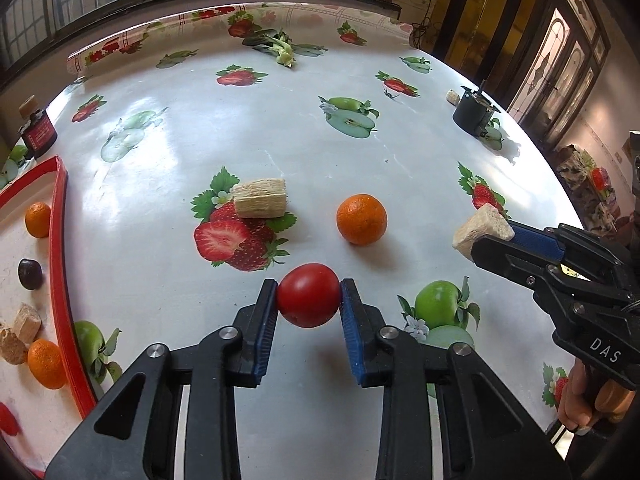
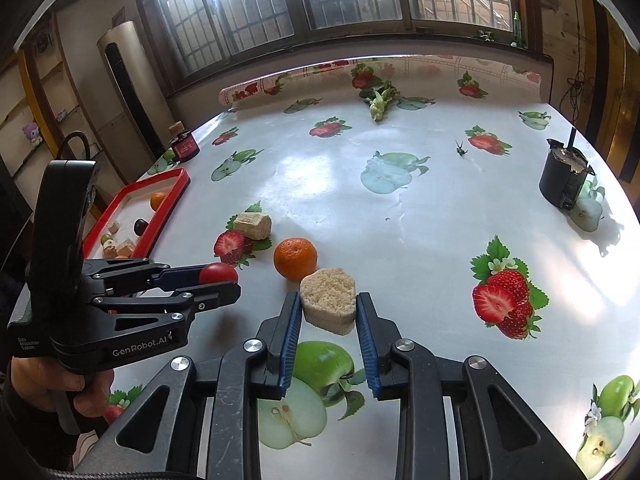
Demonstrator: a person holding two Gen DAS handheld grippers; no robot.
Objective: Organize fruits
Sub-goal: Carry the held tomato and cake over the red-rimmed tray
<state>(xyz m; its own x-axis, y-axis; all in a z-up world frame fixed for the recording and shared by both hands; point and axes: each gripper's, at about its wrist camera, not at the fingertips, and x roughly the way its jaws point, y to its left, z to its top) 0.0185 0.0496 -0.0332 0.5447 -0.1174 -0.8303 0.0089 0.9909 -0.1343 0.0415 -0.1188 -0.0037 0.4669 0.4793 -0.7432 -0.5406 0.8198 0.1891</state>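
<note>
My left gripper (image 1: 309,286) is shut on a red tomato (image 1: 309,300), its blue pads pressing both sides. The right wrist view shows the same tomato (image 2: 219,273) in that gripper (image 2: 224,279), held just above the cloth. My right gripper (image 2: 328,298) is shut on a beige fibrous chunk (image 2: 328,300); the left wrist view has it at the right edge (image 1: 482,230). An orange (image 1: 362,219) (image 2: 295,259) and another beige chunk (image 1: 260,198) lie on the table between the grippers.
A red-rimmed tray (image 1: 60,280) (image 2: 166,216) at the left holds oranges, a dark plum and beige chunks. A black pot (image 2: 564,180) stands at the right, a small jar (image 1: 38,132) at the far left, and leafy greens (image 1: 284,50) near the far edge.
</note>
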